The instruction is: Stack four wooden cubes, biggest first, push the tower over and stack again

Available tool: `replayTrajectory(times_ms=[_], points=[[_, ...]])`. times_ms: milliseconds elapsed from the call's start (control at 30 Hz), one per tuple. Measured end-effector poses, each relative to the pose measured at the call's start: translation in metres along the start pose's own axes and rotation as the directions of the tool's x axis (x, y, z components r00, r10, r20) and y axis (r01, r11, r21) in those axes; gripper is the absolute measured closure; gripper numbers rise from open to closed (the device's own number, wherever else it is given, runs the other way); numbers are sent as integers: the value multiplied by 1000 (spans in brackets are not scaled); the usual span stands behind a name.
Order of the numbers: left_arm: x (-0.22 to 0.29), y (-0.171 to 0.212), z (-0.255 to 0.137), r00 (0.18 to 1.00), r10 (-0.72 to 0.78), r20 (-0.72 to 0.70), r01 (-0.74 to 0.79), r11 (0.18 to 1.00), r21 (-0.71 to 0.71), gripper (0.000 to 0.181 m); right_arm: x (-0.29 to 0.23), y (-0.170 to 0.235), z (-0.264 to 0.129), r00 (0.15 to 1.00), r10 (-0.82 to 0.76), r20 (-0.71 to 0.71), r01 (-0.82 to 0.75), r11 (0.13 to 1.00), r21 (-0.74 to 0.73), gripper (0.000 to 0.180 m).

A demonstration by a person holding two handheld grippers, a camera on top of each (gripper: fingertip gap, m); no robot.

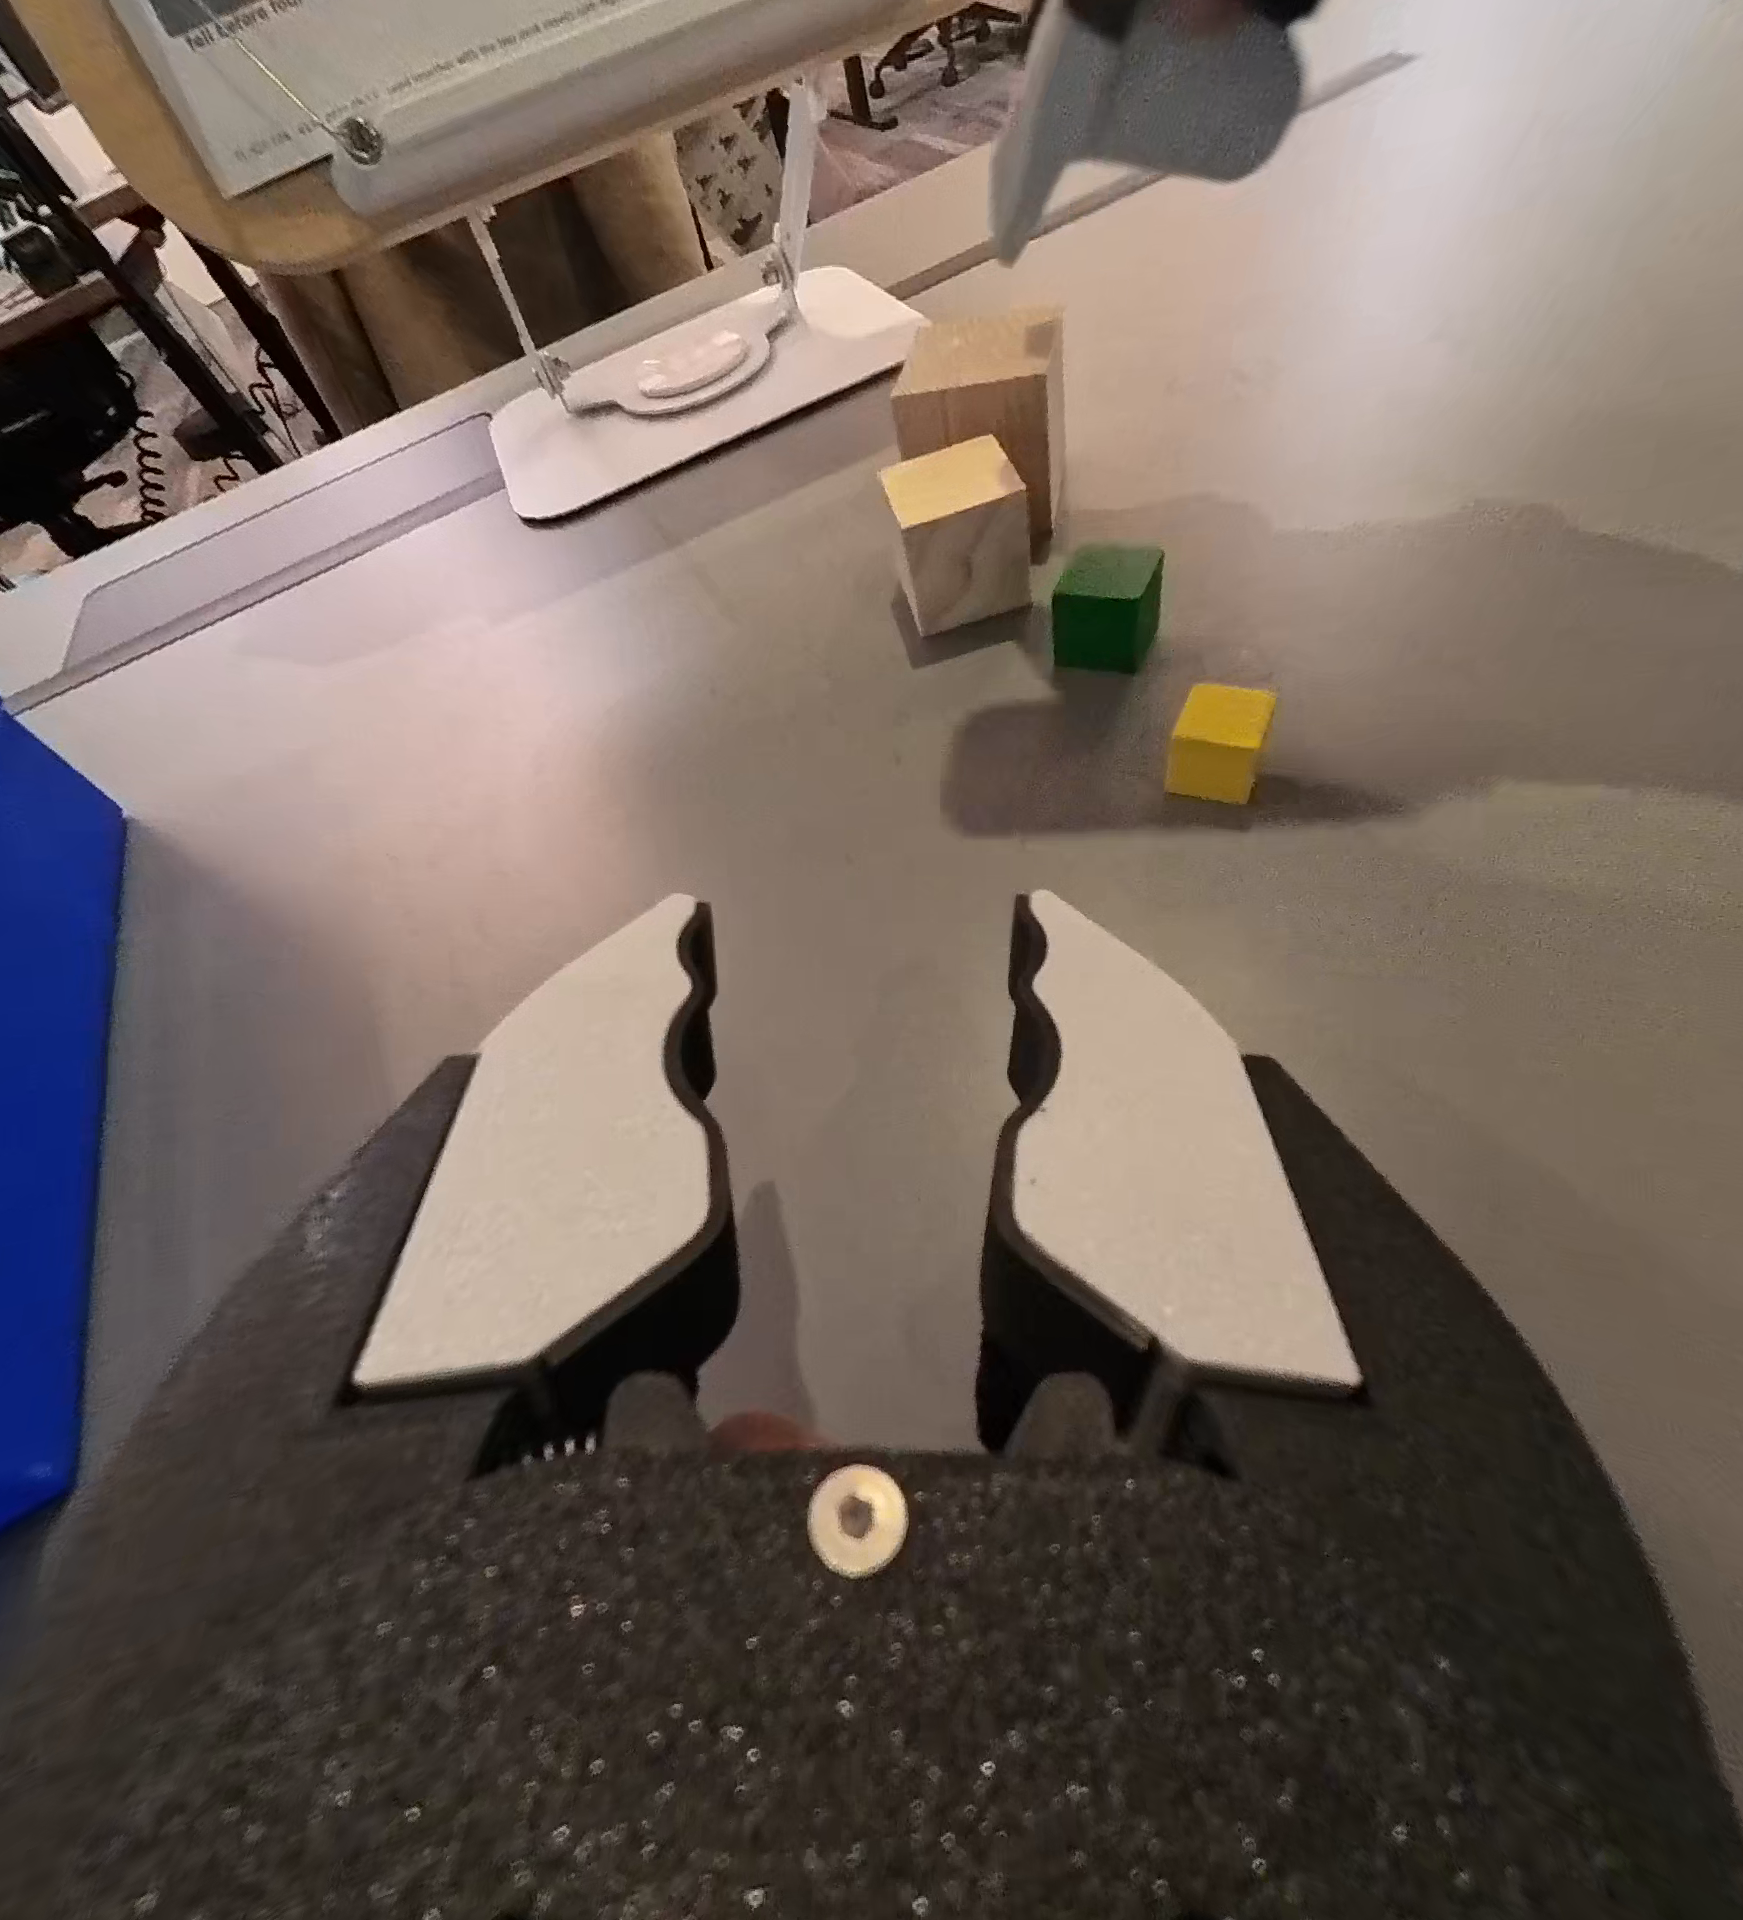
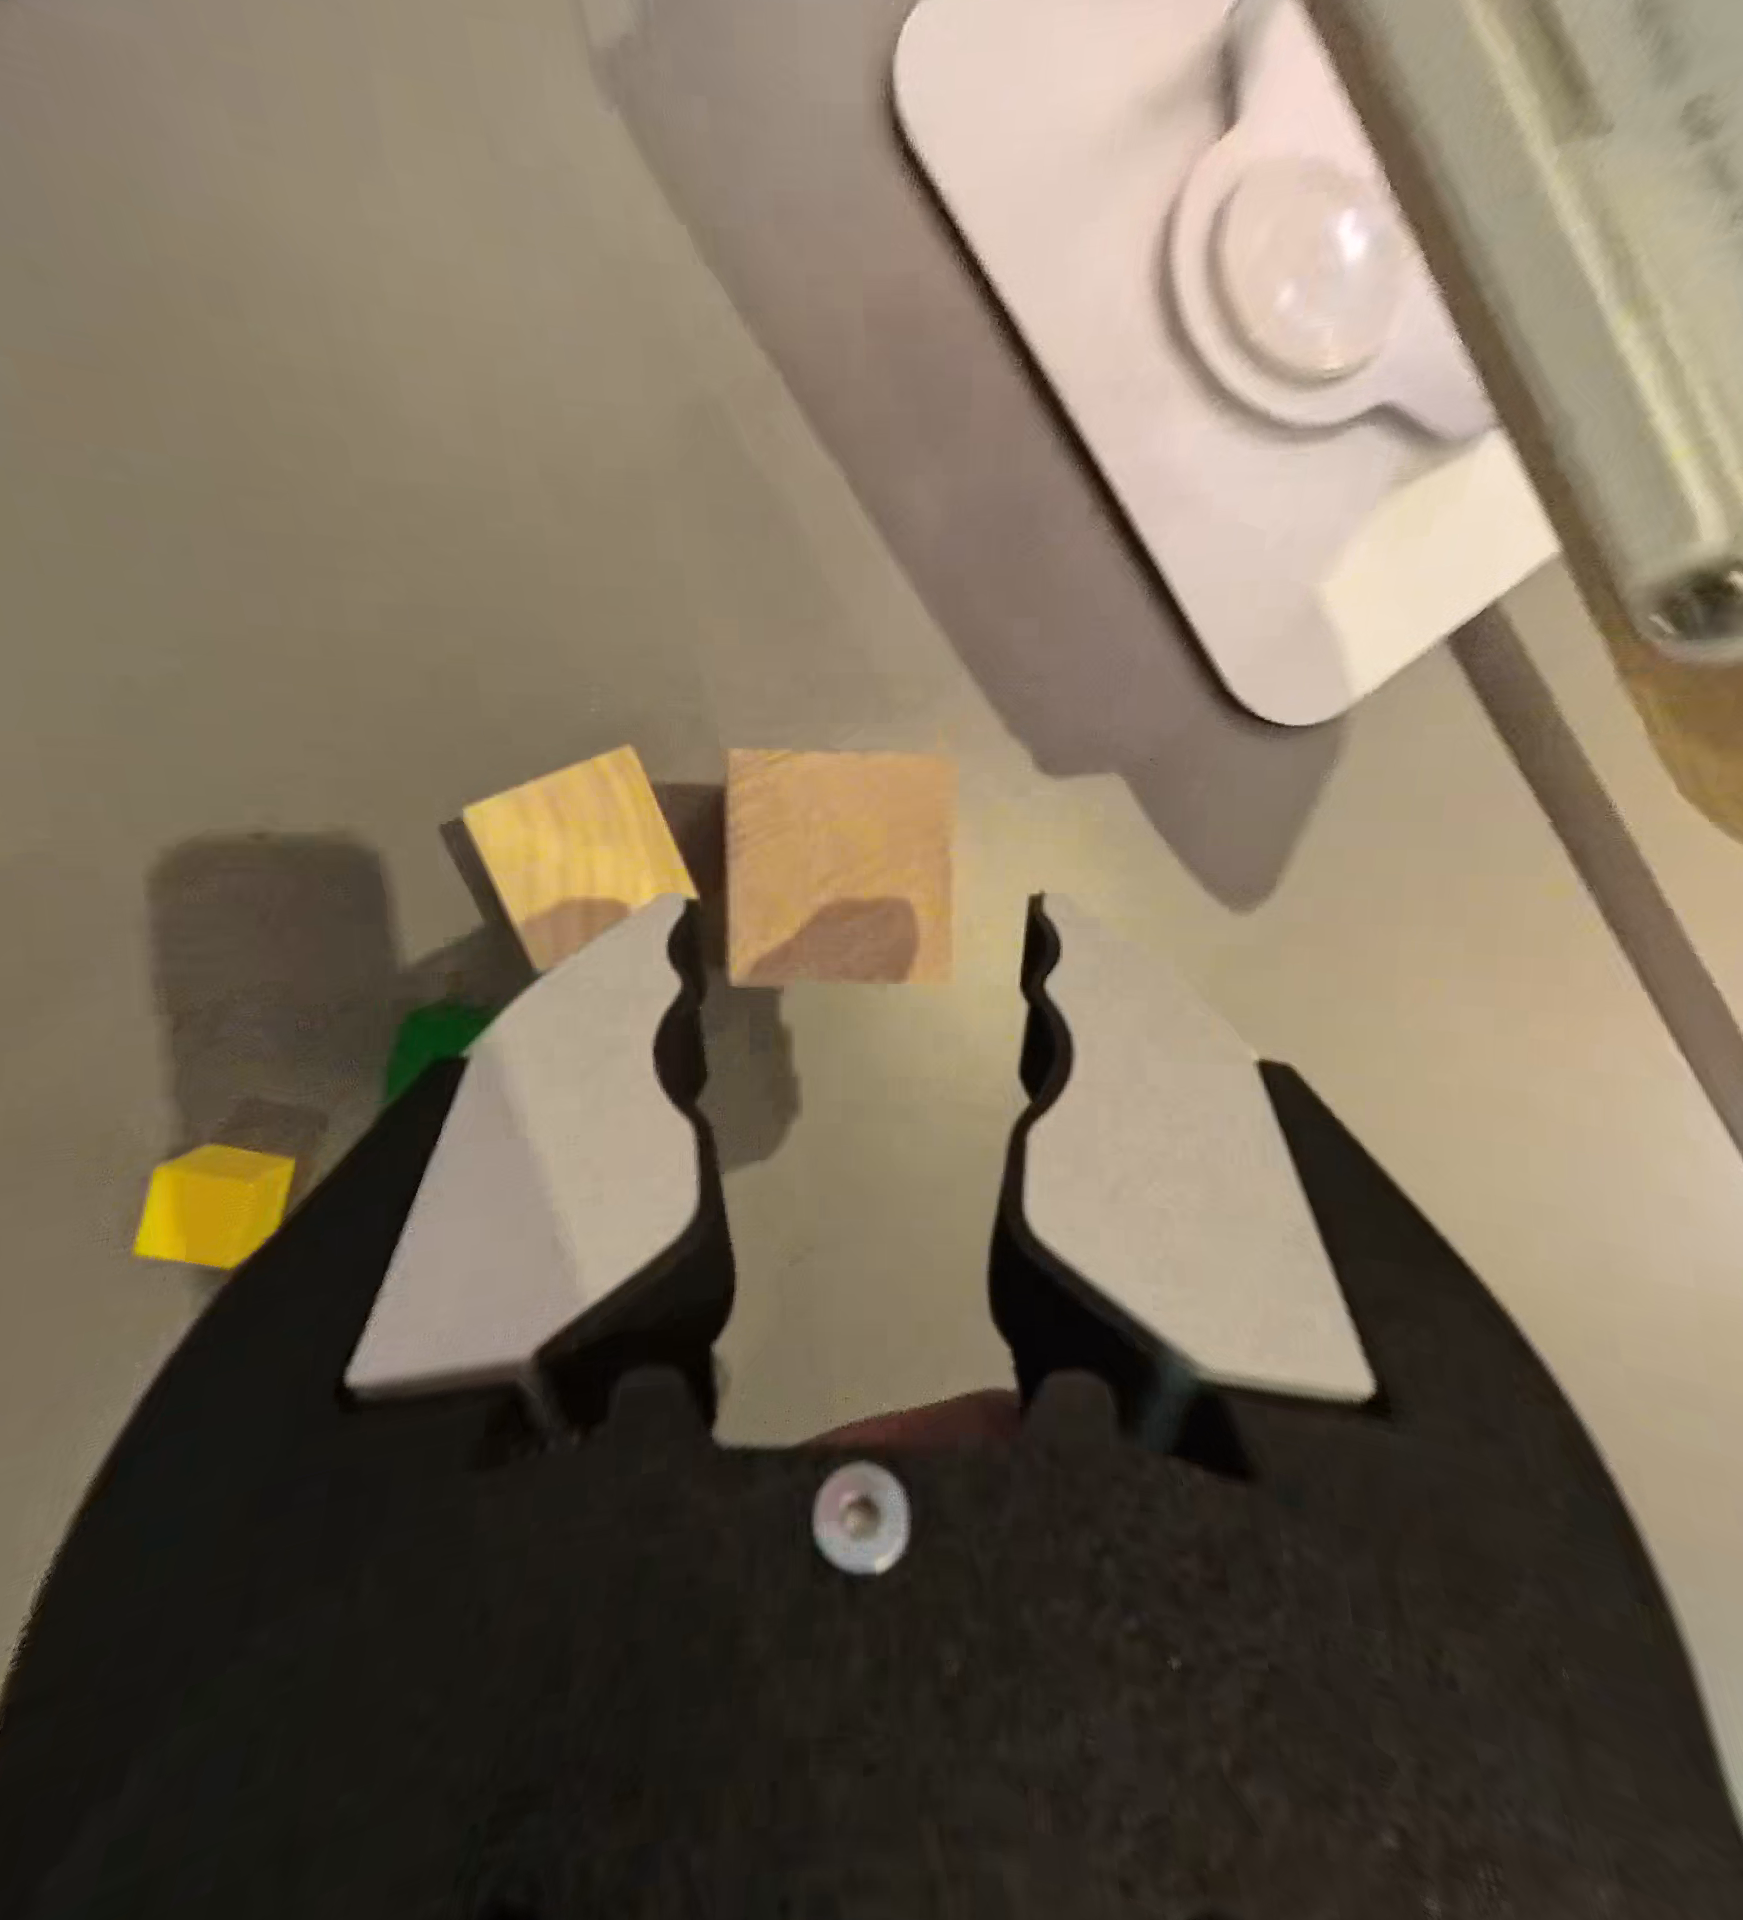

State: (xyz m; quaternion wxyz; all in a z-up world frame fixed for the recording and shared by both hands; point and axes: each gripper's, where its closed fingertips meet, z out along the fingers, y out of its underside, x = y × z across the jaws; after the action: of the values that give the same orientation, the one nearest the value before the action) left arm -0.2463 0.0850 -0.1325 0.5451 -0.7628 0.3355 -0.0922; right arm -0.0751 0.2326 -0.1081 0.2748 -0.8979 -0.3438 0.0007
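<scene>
Four cubes lie apart on the grey table. The biggest plain wood cube [image 1: 992,400] [image 2: 839,864] stands farthest back. A smaller plain wood cube [image 1: 960,545] [image 2: 576,852] is just in front of it. A green cube [image 1: 1106,608] [image 2: 431,1039] and a small yellow cube [image 1: 1218,743] [image 2: 212,1205] follow. My left gripper [image 1: 862,925] is open and empty, well short of the cubes. My right gripper [image 2: 862,925] is open and empty, high above the biggest cube, looking down on it. It also shows blurred in the left wrist view [image 1: 1147,114].
A white stand base [image 1: 701,405] [image 2: 1189,343] with thin legs holds a board just behind the cubes. A blue box [image 1: 5,1091] stands at the left. The table's back edge [image 1: 254,540] runs behind the stand, with furniture beyond.
</scene>
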Motion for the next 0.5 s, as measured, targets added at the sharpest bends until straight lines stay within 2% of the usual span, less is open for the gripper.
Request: replayTrajectory(times_ms=[67, 167, 267, 433, 500], points=[[1, 1, 1, 1000, -9, -16, 9, 1000, -6, 127, -5, 1, 15, 998, -35, 51, 41, 992, -118, 116], [2, -1, -1, 999, -20, -37, 21, 1000, 10, 126, -5, 13, 32, 993, -113, 41, 120, 962, -245, 111], [3, -4, -4, 998, -26, -51, 28, 999, 38, 126, -3, 9, 40, 998, -46, 52, 56, 973, -225, 127], [4, -5, -6, 998, -28, -63, 31, 998, 47, 126, 1, 8, 42, 998, -24, 66, 35, 984, -175, 128], [4, -5, -6, 998, -27, -65, 31, 998, 47, 126, 6, 9, 37, 998, -54, 30, 58, 984, -168, 128]])
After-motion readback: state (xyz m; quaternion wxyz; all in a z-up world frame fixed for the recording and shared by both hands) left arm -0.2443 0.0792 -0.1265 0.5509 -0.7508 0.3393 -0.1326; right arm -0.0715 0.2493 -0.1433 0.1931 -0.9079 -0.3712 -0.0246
